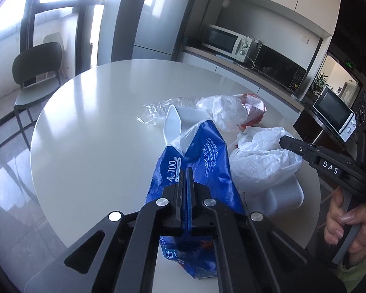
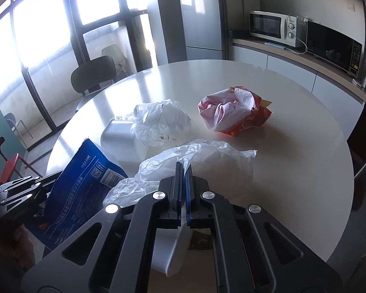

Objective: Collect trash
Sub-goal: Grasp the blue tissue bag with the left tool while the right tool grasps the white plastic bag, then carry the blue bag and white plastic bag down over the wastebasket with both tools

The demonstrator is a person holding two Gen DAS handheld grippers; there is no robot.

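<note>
Here the left tool (image 1: 186, 171) is clamped on the edge of a blue bag (image 1: 202, 156), its jaws pressed together with the film between them, so the bag stands lifted above the near edge of the round desk (image 1: 97, 122). A white spoon (image 1: 172, 124) pokes up just behind the bag's mouth. The right tool (image 2: 184, 168) is pinched on a thin white bag (image 2: 202, 161) that drapes over a white tub (image 1: 280, 195) at the desk's near right. Beyond these lie a crumpled clear bag (image 2: 158, 119) over a second white tub (image 2: 120, 136), and, farther back, a red wrapper (image 2: 246, 119) stuffed with pale plastic; all sit apart on the desk. Every piece looks light, soft and slippery, likely to slide or tear if tugged, so a bunched fold or rim should give a surer hold than a single flat layer. The tubs seem stiffer and are probably best taken by a wall edge. The blue bag looks suited as the collector for the rest.
</note>
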